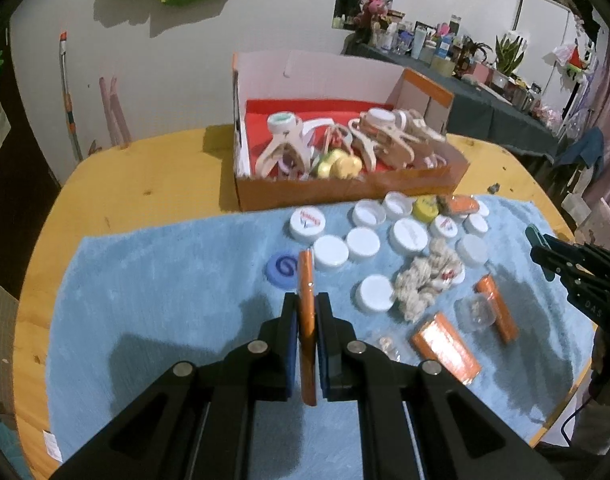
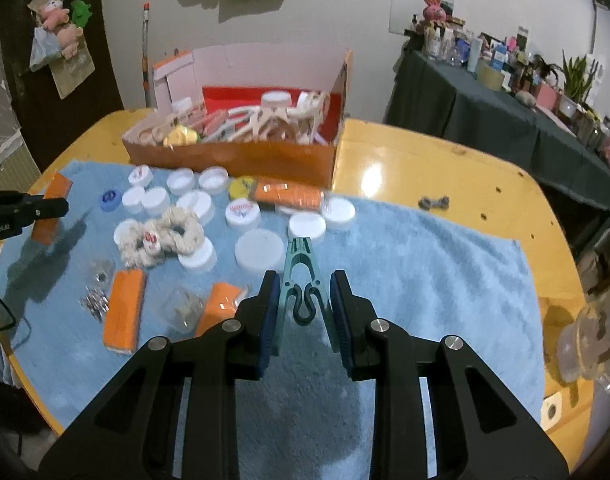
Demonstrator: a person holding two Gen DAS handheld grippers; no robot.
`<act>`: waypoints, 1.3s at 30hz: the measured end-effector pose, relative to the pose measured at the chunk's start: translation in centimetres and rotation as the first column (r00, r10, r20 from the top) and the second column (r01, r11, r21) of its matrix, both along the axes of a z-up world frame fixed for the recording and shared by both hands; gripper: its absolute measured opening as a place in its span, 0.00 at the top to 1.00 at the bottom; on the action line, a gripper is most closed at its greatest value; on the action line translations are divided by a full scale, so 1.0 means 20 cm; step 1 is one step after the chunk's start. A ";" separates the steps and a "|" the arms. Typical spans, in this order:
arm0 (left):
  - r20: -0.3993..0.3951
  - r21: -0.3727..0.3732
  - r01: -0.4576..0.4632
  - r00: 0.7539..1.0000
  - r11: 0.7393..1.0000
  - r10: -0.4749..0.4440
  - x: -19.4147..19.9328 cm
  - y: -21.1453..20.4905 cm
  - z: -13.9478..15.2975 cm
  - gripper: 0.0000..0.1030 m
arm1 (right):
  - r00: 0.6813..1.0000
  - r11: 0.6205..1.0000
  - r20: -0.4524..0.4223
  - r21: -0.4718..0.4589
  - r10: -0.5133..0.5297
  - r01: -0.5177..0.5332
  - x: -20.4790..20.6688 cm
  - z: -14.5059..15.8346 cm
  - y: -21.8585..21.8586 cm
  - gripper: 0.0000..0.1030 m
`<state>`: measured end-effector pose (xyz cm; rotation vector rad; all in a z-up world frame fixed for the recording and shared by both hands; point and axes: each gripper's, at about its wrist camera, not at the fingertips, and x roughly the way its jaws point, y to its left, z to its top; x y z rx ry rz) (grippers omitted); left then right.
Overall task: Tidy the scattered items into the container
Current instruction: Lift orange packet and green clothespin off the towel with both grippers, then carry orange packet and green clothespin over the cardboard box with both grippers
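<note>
My left gripper [image 1: 306, 308] is shut on a flat orange packet [image 1: 306, 300], held on edge above the blue towel [image 1: 165, 300]. My right gripper [image 2: 305, 292] is shut on a teal clothes peg [image 2: 301, 276], held above the towel [image 2: 405, 280]. The orange cardboard box [image 1: 345, 190] stands beyond the towel and holds wooden hangers, bottles and a yellow toy; it also shows in the right wrist view [image 2: 233, 156]. Several white caps [image 1: 331, 254], a blue cap [image 1: 283, 268], a cream scrunchie [image 1: 425, 280] and more orange packets [image 1: 445, 340] lie scattered on the towel.
The towel lies on a round yellow wooden table [image 1: 145, 184]. A small clear jar [image 1: 475, 312] and loose small metal bits [image 2: 95, 302] lie among the items. A dark-clothed side table [image 2: 505, 120] with clutter stands at the right. A clear jar [image 2: 585, 344] sits at the table's right edge.
</note>
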<state>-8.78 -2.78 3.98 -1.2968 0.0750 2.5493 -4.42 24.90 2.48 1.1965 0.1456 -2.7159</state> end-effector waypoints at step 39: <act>-0.098 0.005 0.087 0.991 0.996 -0.086 -0.46 0.29 0.32 0.91 | 0.978 0.982 -0.093 -0.009 0.185 -0.186 -0.53 0.34 -0.32 0.76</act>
